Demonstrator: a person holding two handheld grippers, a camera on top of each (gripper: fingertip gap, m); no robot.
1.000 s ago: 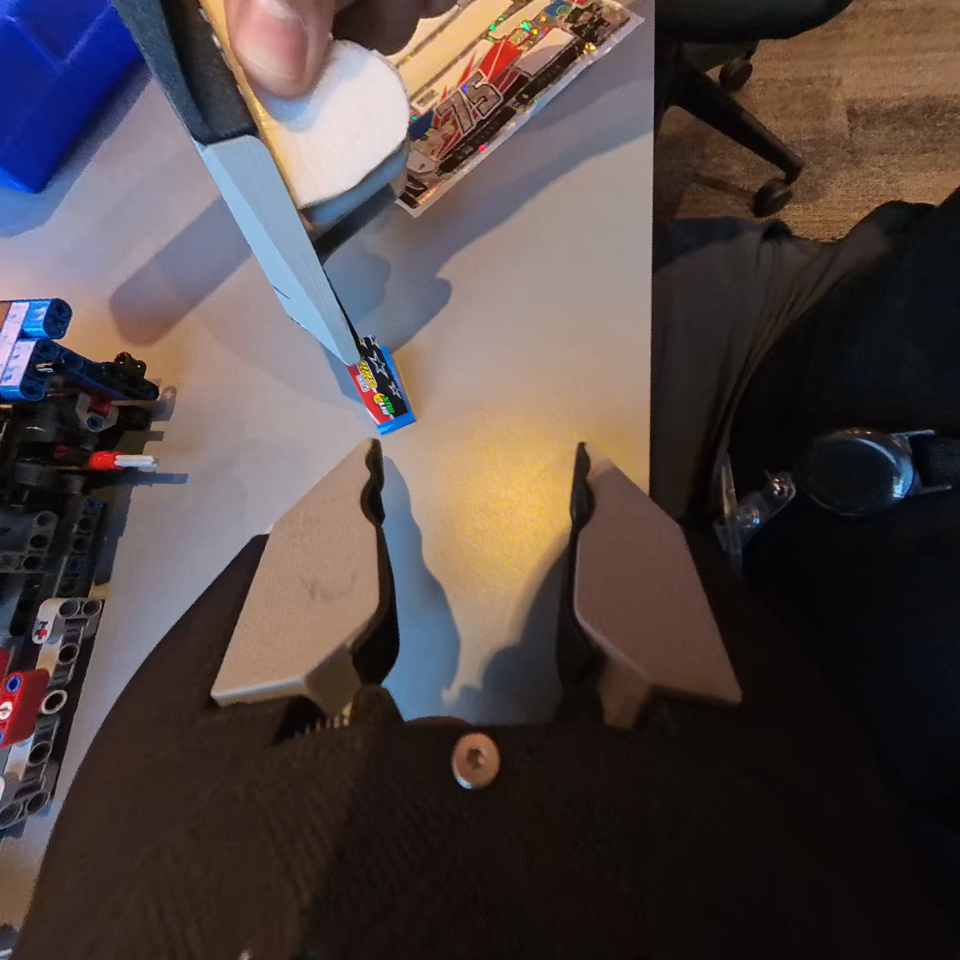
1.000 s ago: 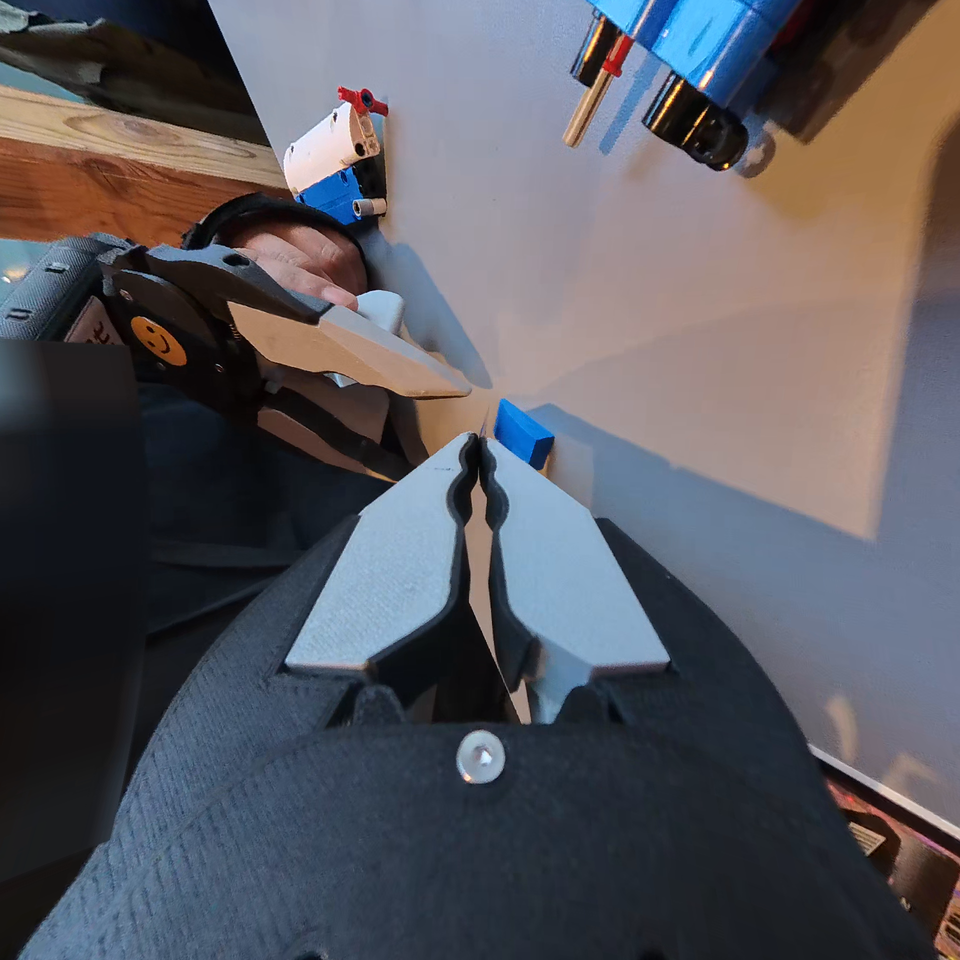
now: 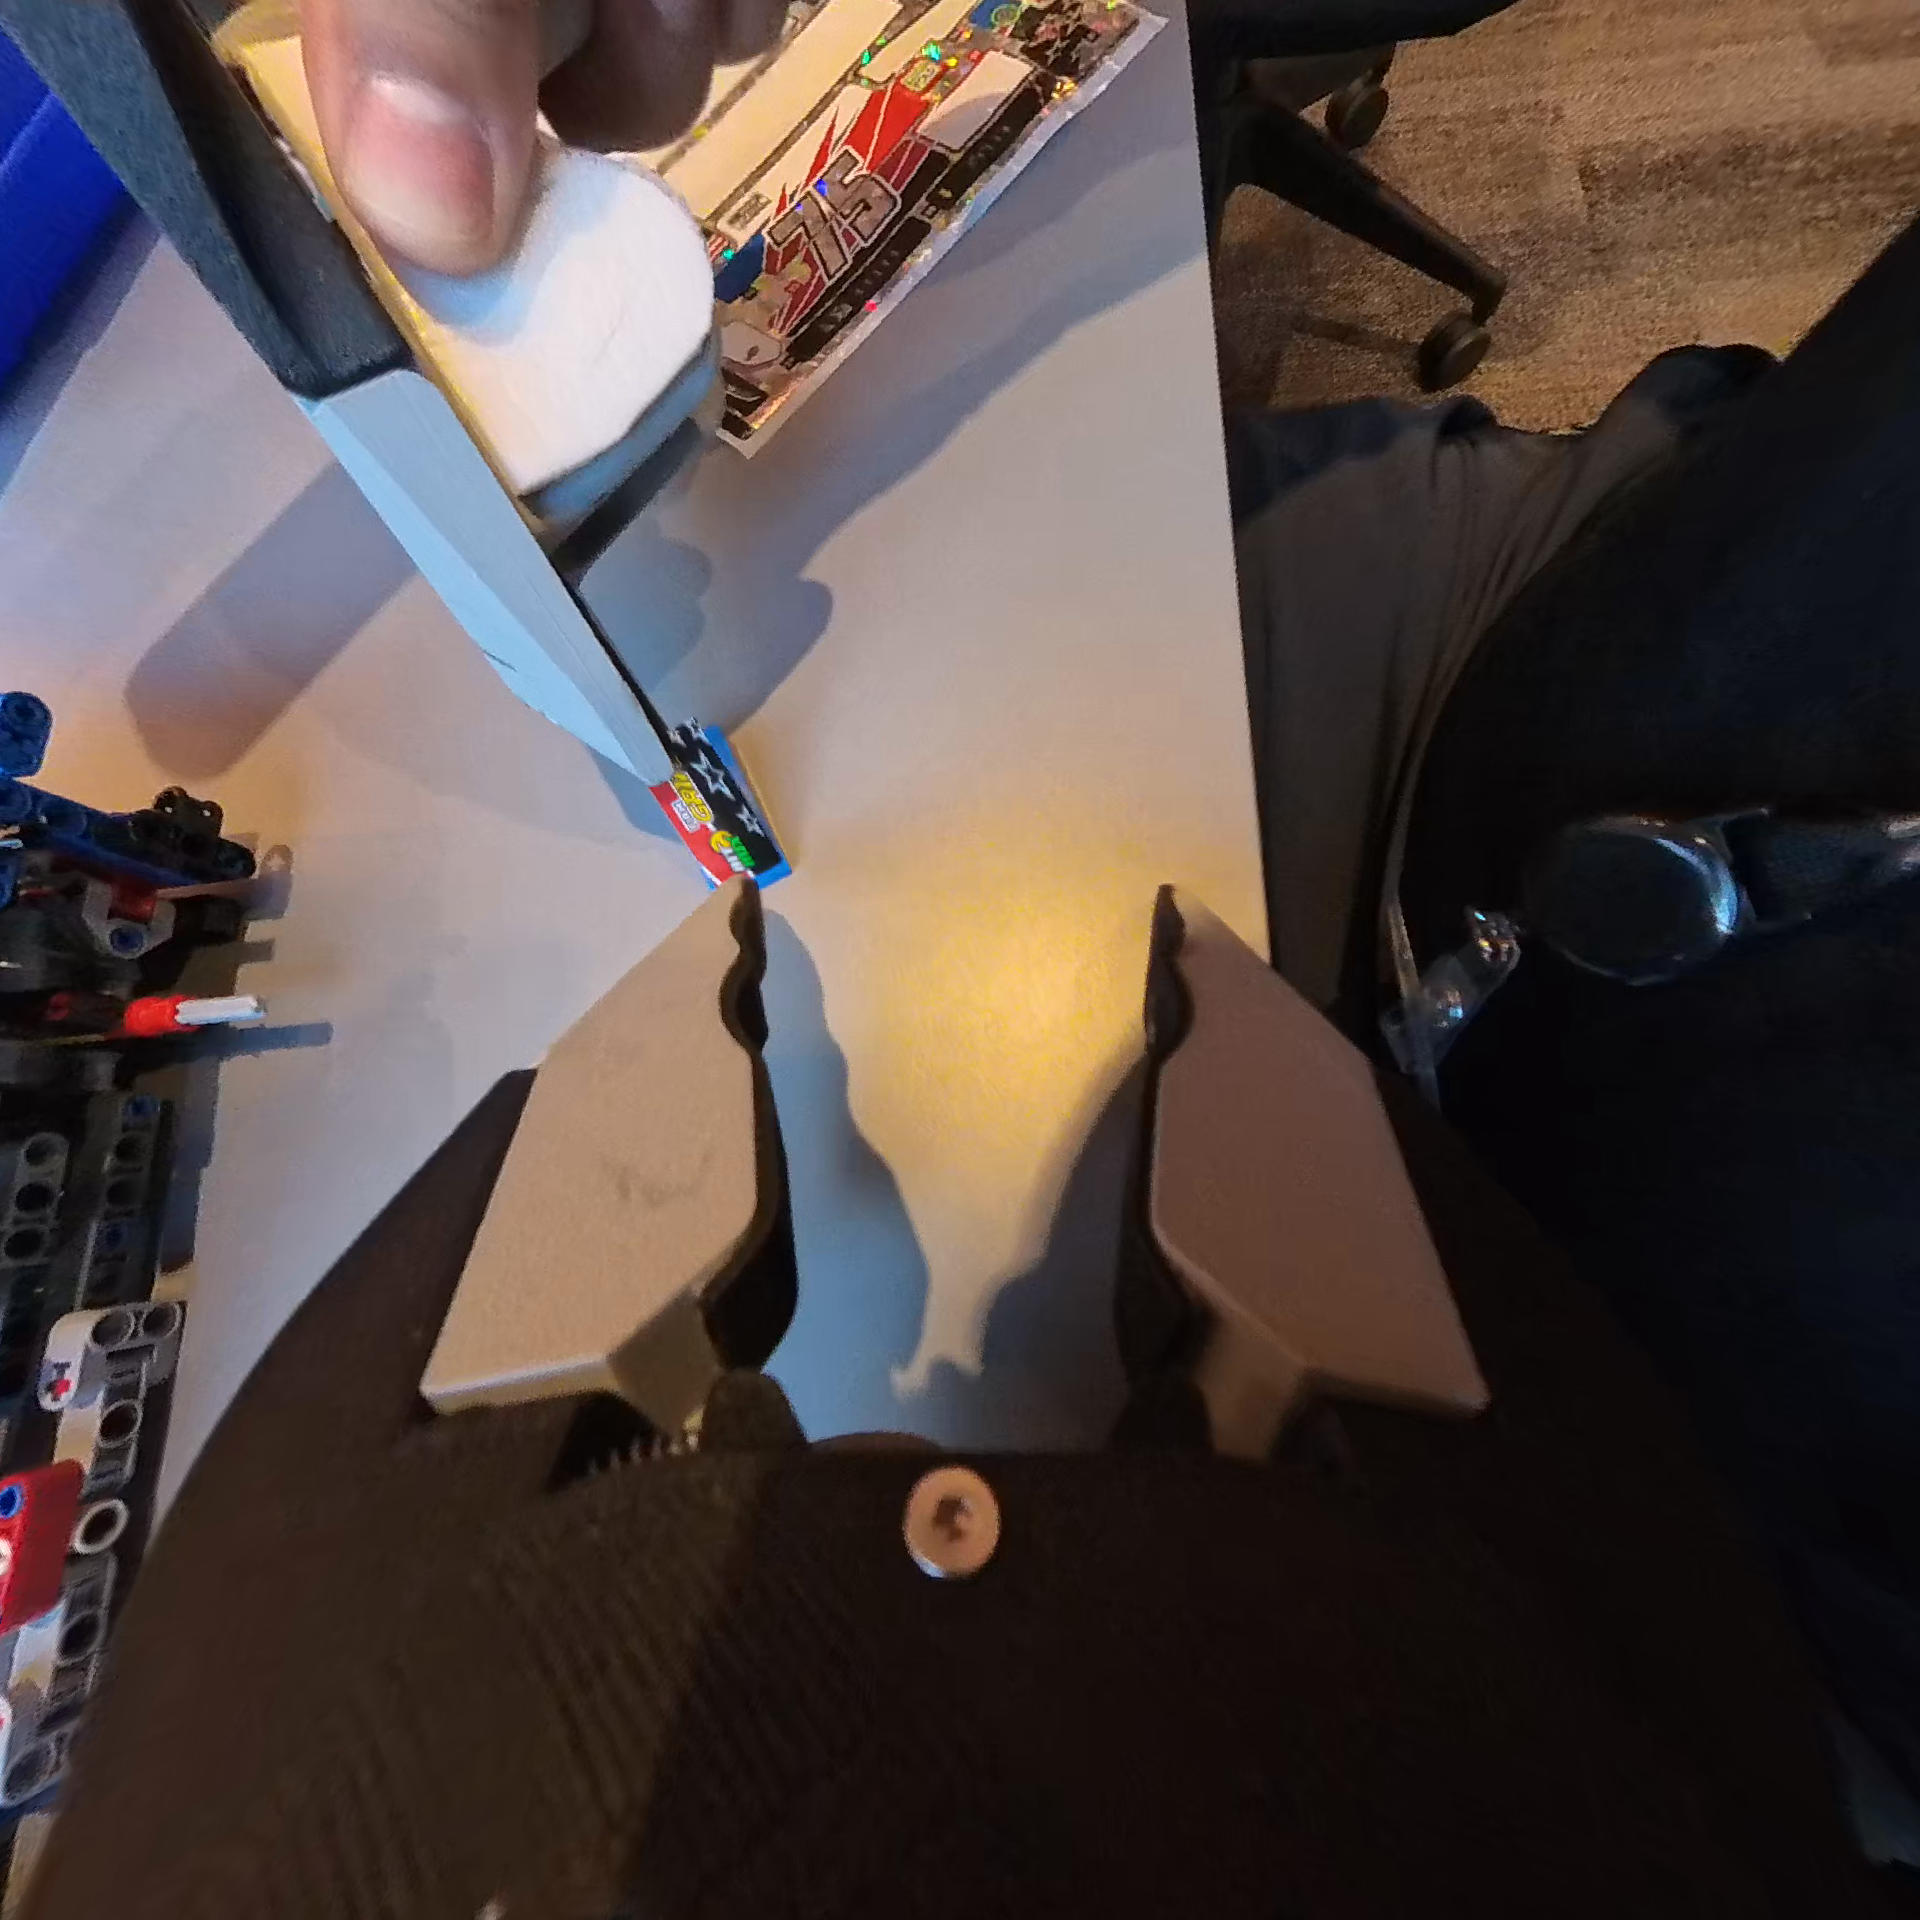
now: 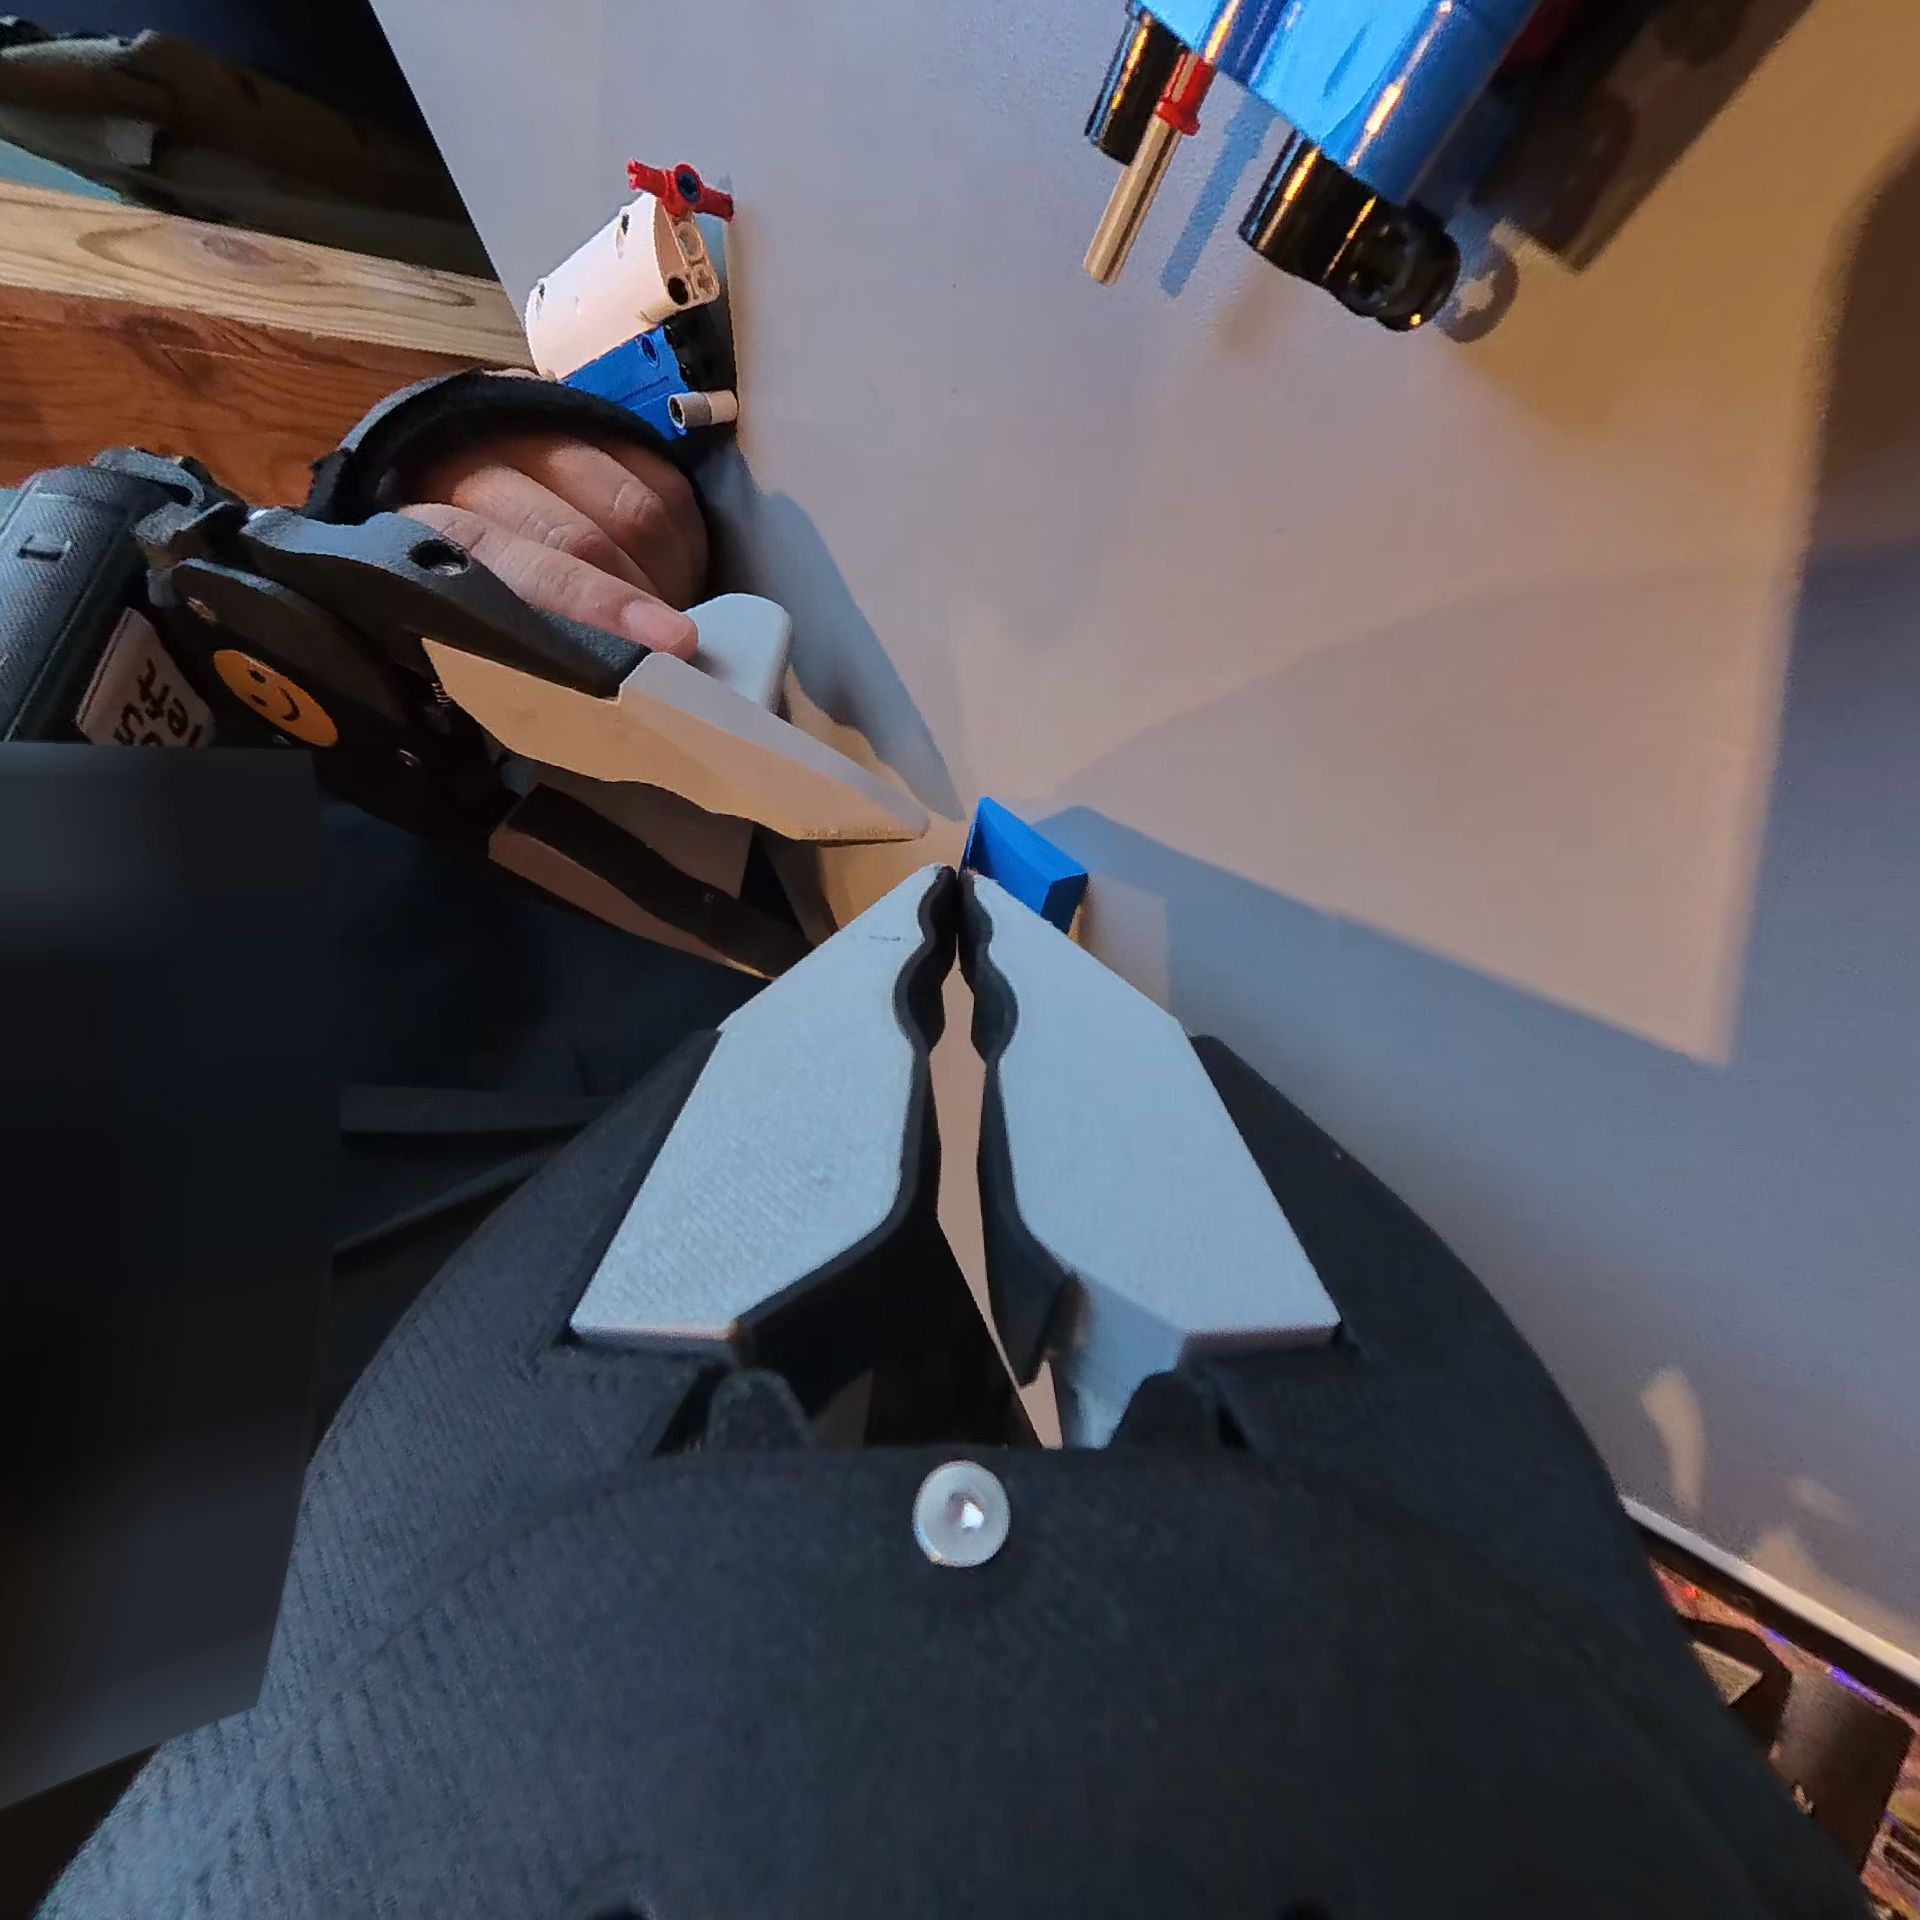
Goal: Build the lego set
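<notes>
A small blue tile (image 3: 732, 816) with a colourful sticker on top lies flat on the grey table (image 3: 987, 644). My right gripper (image 3: 652, 764) comes down from the upper left, shut, with its tips resting on the tile's far end. In the right wrist view, the shut right gripper (image 4: 956, 881) touches the blue tile (image 4: 1023, 862). My left gripper (image 3: 954, 902) is open and empty just in front of the tile, its left fingertip almost touching the tile. One of its fingers (image 4: 727, 748) shows in the right wrist view.
A sticker sheet (image 3: 894, 197) lies at the far table edge. The partly built blue, black and red Lego car (image 3: 94, 1039) sits at the left and also shows in the right wrist view (image 4: 1351, 114). A small white and blue assembly (image 4: 634, 301) lies apart. The table's edge (image 3: 1231, 727) is close on the right, with a person's lap beyond.
My left gripper has moved slightly closer to the tile, still open. The right gripper stays shut on the tile's end.
</notes>
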